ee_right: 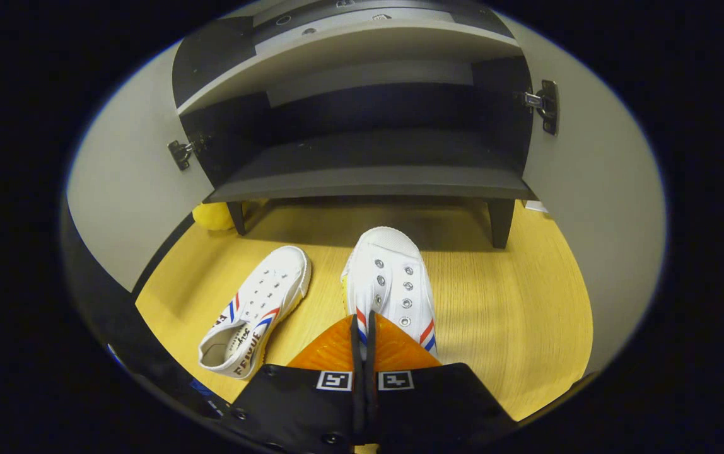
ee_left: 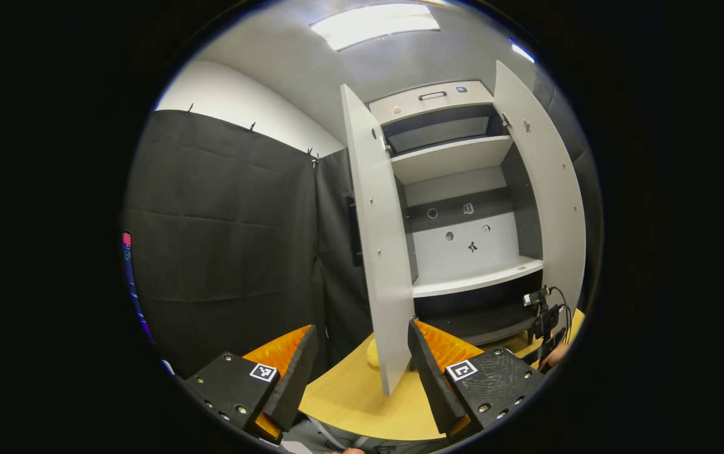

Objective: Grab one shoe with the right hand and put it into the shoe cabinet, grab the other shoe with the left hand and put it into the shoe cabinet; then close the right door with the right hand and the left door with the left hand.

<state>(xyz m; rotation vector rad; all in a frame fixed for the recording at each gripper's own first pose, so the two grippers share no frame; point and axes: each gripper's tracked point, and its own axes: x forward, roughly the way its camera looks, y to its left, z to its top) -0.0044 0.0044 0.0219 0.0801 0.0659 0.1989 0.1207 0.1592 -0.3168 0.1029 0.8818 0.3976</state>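
Note:
In the right gripper view two white canvas shoes with red and blue stripes lie on the wooden table (ee_right: pixel 513 302) in front of the shoe cabinet's low dark shelf (ee_right: pixel 368 183). My right gripper (ee_right: pixel 362 325) is shut on the heel end of the right-hand shoe (ee_right: pixel 390 277), its fingers pressed together on the fabric. The other shoe (ee_right: pixel 261 302) lies free to its left, tilted. In the left gripper view my left gripper (ee_left: pixel 359 353) is open and holds nothing, facing the cabinet (ee_left: pixel 469 284), whose left door (ee_left: pixel 378 252) and right door (ee_left: pixel 551 208) stand open.
A yellow soft object (ee_right: pixel 210 217) sits by the cabinet's left leg, behind the left door. Black cloth walls (ee_left: pixel 223 239) close off the left. The right gripper's body with cables (ee_left: pixel 545 318) and a hand (ee_left: pixel 554 356) show low by the right door.

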